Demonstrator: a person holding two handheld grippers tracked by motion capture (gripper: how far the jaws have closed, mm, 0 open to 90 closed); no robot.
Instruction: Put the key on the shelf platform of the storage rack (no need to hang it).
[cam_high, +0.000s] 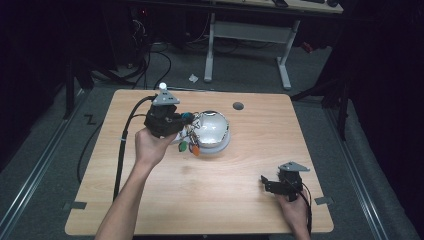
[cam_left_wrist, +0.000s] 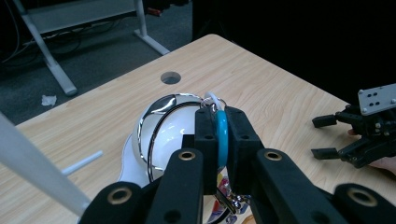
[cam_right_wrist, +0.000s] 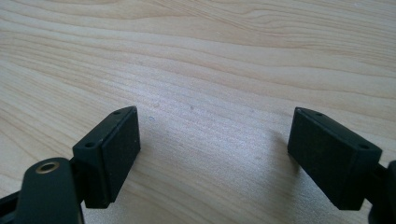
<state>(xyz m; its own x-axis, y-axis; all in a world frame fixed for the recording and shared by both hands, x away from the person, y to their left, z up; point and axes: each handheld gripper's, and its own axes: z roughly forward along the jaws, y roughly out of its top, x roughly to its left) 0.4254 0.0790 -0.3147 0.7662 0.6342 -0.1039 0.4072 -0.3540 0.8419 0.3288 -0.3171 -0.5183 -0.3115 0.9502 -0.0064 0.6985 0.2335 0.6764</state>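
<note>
A shiny metal bowl (cam_high: 212, 127) (cam_left_wrist: 161, 122) rests upside down on a white plate (cam_high: 222, 146) in the middle of the wooden table. My left gripper (cam_high: 185, 119) (cam_left_wrist: 222, 119) hovers at the bowl's left side, shut on a blue ring-shaped piece (cam_left_wrist: 222, 135). That piece belongs to a bunch with a white piece (cam_left_wrist: 212, 97), a metal clasp (cam_left_wrist: 231, 201), and green (cam_high: 183, 146) and orange (cam_high: 195, 149) pieces hanging below. My right gripper (cam_high: 265, 183) (cam_right_wrist: 212, 149) (cam_left_wrist: 324, 136) rests low over bare wood at the near right, open, with nothing between its pads.
A round cable hole (cam_high: 238, 106) (cam_left_wrist: 170, 77) sits in the table behind the bowl. The left gripper's black cable (cam_high: 122, 145) trails over the table's left side. A white desk frame (cam_high: 247, 35) stands on the floor beyond the far edge.
</note>
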